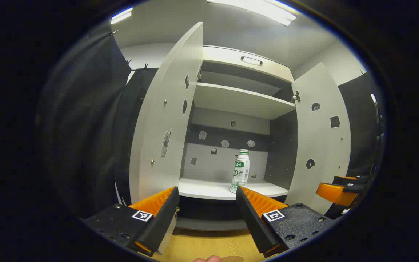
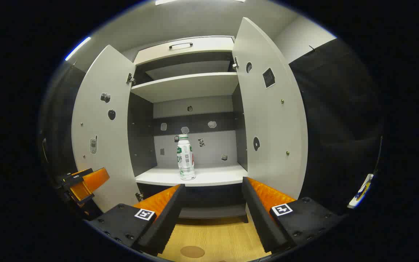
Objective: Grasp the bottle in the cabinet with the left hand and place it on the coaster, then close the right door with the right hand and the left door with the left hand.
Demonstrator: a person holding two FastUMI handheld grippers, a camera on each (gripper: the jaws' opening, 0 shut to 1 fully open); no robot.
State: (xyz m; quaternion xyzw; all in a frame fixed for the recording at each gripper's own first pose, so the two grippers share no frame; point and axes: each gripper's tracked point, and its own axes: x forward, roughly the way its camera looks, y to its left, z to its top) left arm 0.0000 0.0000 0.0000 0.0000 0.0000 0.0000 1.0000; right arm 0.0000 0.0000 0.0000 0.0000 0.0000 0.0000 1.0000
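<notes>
- The left gripper [image 1: 206, 218] has its jaws spread wide and released, nothing between them; a bare strip of wooden table [image 1: 209, 245] shows in the gap.
- The right gripper [image 2: 213, 214] is likewise released, jaws wide apart and empty, over the same wood.
- In the right gripper view a round brown coaster [image 2: 192, 251] lies flat on the table, low in the gap and nearer the left jaw. In the left gripper view a brown sliver at the bottom edge may be the coaster, cut off beside what looks like a fingertip; I cannot tell for certain.
- Past the jaw tips stands the cabinet [image 1: 231, 189], both doors swung open.
- The bottle [image 1: 240, 171] stands upright on the lower shelf, white with a green label and pale cap, alone there. In the left gripper view it sits just above the tip of the right jaw; in the right gripper view it rises above the left jaw's tip, toward the shelf's front edge.
- The upper shelf [image 1: 242, 100] holds nothing that can be seen; above it is a panel with a handle [image 1: 251, 60].
- The left door [image 1: 167, 120] stands outside the left jaw, the right door [image 2: 267, 112] outside the right jaw; both carry small stickers too small to make out, as does the back wall.
- Each view catches the other gripper's orange finger off to the side, partly cut off.
- Black cloth flanks the cabinet; strip lights run along the ceiling.
</notes>
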